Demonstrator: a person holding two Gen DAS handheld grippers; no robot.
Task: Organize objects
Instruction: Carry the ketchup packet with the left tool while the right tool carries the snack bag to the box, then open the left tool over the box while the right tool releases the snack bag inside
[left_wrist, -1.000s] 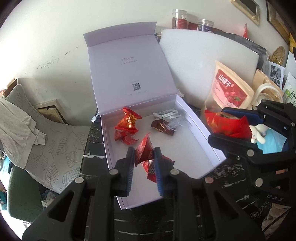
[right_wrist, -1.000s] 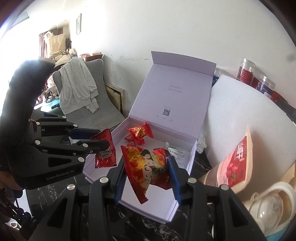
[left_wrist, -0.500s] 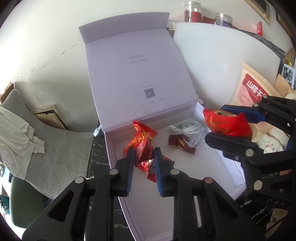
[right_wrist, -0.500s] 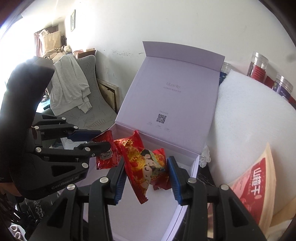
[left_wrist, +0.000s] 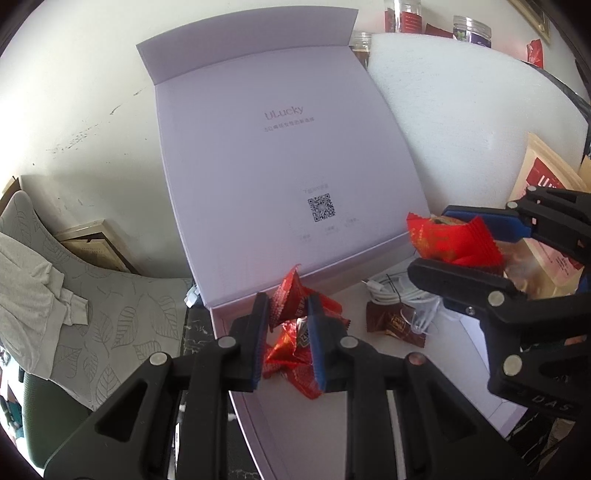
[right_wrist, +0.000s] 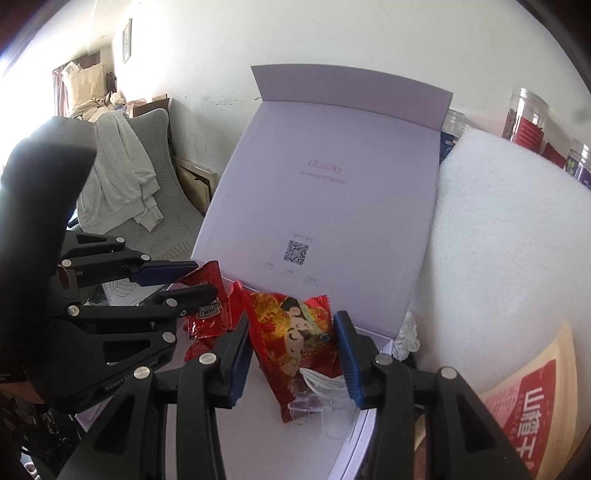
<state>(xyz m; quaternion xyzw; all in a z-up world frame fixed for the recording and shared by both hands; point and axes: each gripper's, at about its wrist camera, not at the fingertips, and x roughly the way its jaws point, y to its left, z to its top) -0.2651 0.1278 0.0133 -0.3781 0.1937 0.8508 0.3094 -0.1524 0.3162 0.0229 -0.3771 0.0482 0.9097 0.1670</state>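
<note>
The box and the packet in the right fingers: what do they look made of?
The box looks like rigid matte cardboard, pale lilac: flat stiff lid, crisp fold, no shine. The packet in the right gripper seems glossy printed plastic film or foil: crinkled, with serrated sealed edges and bright highlights.

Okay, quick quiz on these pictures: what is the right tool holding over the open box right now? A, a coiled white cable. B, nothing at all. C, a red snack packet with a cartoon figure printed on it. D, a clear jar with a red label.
C: the right tool is shut on the red snack packet, its cartoon figure showing between the blue pads, above the open box.
</note>
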